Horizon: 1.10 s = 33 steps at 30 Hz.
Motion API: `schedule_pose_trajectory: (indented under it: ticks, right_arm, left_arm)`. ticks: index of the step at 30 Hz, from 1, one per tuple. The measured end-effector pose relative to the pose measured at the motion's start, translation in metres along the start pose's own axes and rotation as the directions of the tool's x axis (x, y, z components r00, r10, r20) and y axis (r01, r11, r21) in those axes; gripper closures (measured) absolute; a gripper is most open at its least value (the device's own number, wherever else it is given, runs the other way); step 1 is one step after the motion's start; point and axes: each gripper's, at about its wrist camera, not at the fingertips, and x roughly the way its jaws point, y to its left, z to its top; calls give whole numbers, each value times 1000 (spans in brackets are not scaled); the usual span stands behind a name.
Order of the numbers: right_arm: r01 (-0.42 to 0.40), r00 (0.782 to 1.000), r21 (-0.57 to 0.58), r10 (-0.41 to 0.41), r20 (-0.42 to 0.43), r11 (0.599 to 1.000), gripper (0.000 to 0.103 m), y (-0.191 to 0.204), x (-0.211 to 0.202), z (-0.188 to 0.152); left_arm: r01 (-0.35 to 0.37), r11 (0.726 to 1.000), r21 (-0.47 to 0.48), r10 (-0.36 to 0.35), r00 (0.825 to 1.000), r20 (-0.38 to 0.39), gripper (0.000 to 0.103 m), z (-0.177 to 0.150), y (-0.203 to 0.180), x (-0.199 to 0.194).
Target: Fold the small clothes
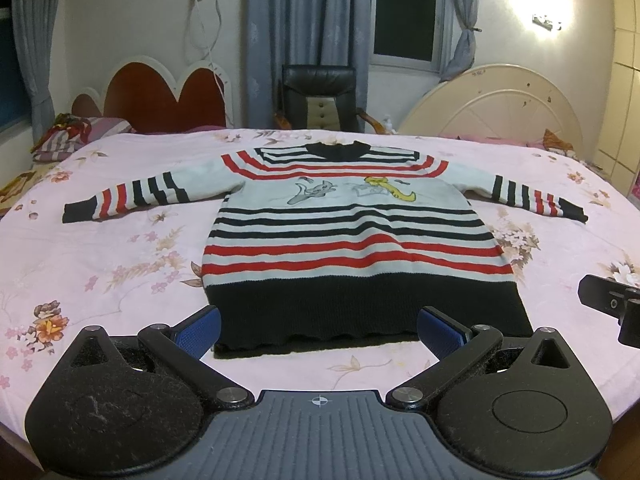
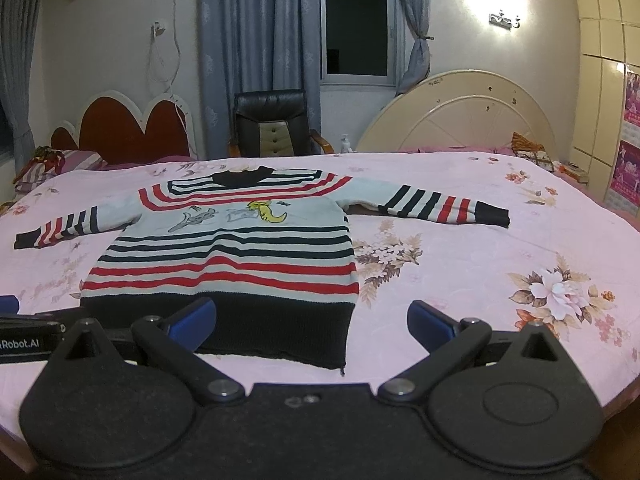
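Note:
A small striped sweater (image 1: 352, 236), white with red and black bands and a cartoon print, lies flat and face up on the pink floral bed sheet (image 1: 120, 248), both sleeves spread out. It also shows in the right wrist view (image 2: 224, 256). My left gripper (image 1: 319, 330) is open and empty, just in front of the black hem. My right gripper (image 2: 312, 322) is open and empty, in front of the hem's right corner. The right gripper's body shows at the left wrist view's right edge (image 1: 612, 304), and the left gripper's body at the right wrist view's left edge (image 2: 24, 336).
A black office chair (image 1: 320, 100) stands behind the bed. A red headboard (image 1: 160, 96) is at the back left and a cream round headboard (image 1: 500, 108) at the back right. Folded bedding (image 1: 68, 136) lies at the far left. Curtains and a dark window fill the wall.

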Motion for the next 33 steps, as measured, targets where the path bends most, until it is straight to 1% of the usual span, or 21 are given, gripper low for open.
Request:
schedule_pose_trajectory:
  ticks: [33]
  right_arm:
    - [2, 1000, 9, -2, -8, 1000, 1, -7, 3, 1]
  left_arm:
    - [-2, 1000, 1, 2, 1000, -10, 0, -1, -5, 4]
